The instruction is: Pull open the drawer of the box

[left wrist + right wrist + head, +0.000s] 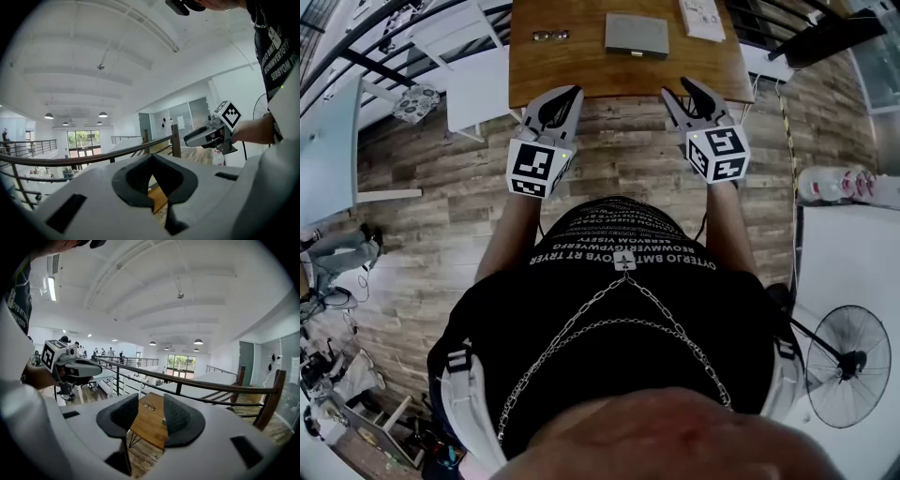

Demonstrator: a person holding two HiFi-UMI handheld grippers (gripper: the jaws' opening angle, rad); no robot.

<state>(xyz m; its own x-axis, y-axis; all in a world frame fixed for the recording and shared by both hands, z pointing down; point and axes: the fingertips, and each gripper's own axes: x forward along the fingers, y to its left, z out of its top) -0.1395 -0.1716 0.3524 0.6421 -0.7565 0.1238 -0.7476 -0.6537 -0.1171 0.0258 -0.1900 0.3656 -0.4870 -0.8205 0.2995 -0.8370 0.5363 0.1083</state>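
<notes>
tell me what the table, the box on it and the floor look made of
Table: wood or wood veneer, warm brown with visible grain, matte.
Box: smooth plain grey, matte; plastic or painted metal, cannot tell which.
Floor: grey-brown planks with grain and seams; wood or wood-look laminate.

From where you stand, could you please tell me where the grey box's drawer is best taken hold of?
Probably the small tab on the grey box's near edge, approached from the person's side of the table with the open right gripper. It alone juts from that face, though too small to be sure.
</notes>
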